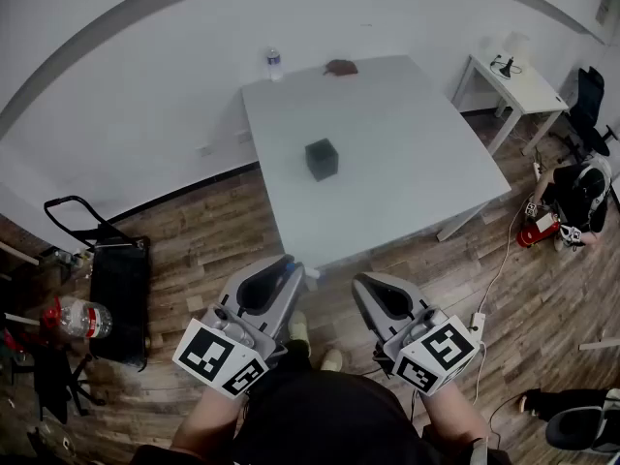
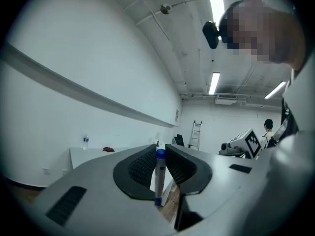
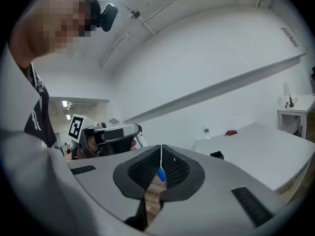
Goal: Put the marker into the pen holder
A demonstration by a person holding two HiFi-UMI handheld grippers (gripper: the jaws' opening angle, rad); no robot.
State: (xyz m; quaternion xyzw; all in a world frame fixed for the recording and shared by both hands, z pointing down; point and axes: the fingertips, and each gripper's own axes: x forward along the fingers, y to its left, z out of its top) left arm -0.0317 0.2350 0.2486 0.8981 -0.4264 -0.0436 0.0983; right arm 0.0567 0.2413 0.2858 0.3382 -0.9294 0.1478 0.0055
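Far left, on the floor: black cart (image 1: 118, 284), not relevant.

Left gripper (image 1: 283, 267): jaws clamped on the marker (image 2: 159, 178), with ribbed pads on both sides of the barrel. I'm holding it low and close to my body, short of the table (image 1: 387, 143). My read is that this is a carry, not a placement yet.

Marker orientation: the long axis looks to run roughly along my jaws, not across them. The blue cap end is up at the fingertips, facing the table, and the other blue end is back in the throat. The body is white. That grip keeps it from swinging, but I'll have to tip the gripper nose-down to stand the marker upright over the opening.

Pen holder (image 1: 322, 159): black cube near the middle of the table, standing alone and well clear of the marker. The bottle (image 1: 274, 63) and a reddish item (image 1: 340, 67) are at the far edge, out of the way.

Right gripper (image 1: 363, 281): jaws closed together with nothing between the pads. A blue sliver shows past the gap; I can't tell what it is. It hangs beside the left gripper as a spare. If the holder slides, it could steady it, in my judgement.

Far right: small white side table (image 1: 528, 90) and a person (image 1: 579, 201) low on the floor. Neither is in my path.

Risk: the opening is small, and the marker could catch on the rim if I come in tilted.
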